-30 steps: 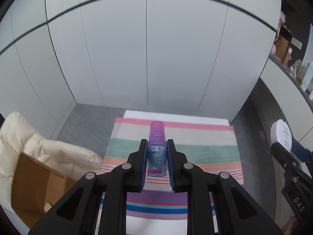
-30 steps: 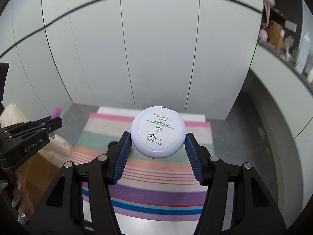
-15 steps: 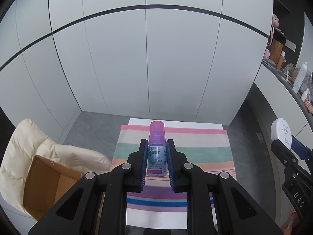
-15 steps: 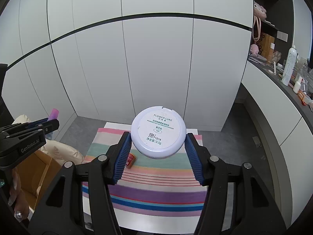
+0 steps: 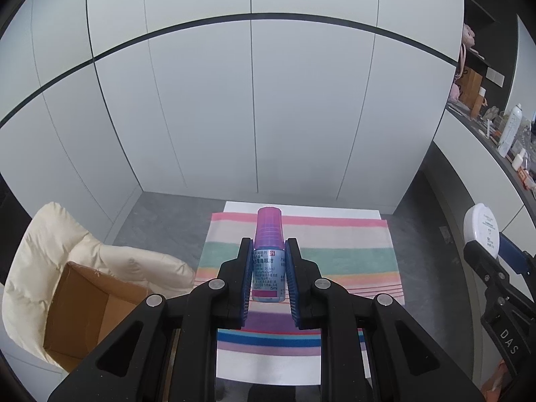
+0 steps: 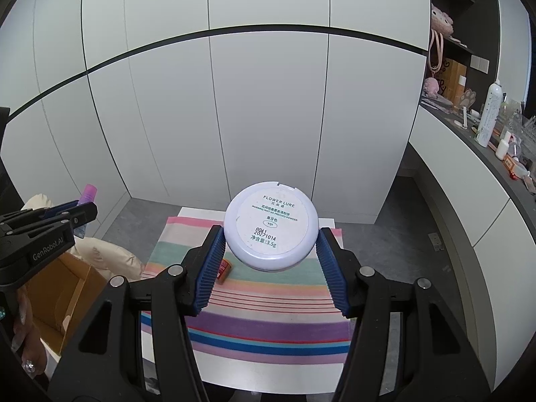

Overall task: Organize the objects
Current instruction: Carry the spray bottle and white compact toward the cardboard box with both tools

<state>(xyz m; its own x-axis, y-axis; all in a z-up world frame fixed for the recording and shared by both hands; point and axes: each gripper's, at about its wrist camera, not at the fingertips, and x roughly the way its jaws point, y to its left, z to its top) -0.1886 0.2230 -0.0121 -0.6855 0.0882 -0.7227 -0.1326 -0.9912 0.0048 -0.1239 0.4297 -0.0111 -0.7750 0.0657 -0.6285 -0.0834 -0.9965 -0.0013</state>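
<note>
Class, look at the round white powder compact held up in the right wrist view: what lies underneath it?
Below the compact lies the striped cloth, with a small orange item at its left, half hidden by a tool finger. Whatever lies directly behind the compact is covered.

- Ahead of me rose white cabinet doors (image 5: 251, 117), crossed by one dark horizontal seam.
- The floor (image 5: 160, 211) was grey and stone-like.
- Below me stood a white table (image 5: 301, 206) under a striped cloth (image 5: 335, 254).
- On my left sat a cream padded chair (image 5: 50, 254).
- To my right ran a dark curved counter (image 6: 469, 140), crowded with bottles, with dark shelves (image 6: 449, 33) above.
</note>
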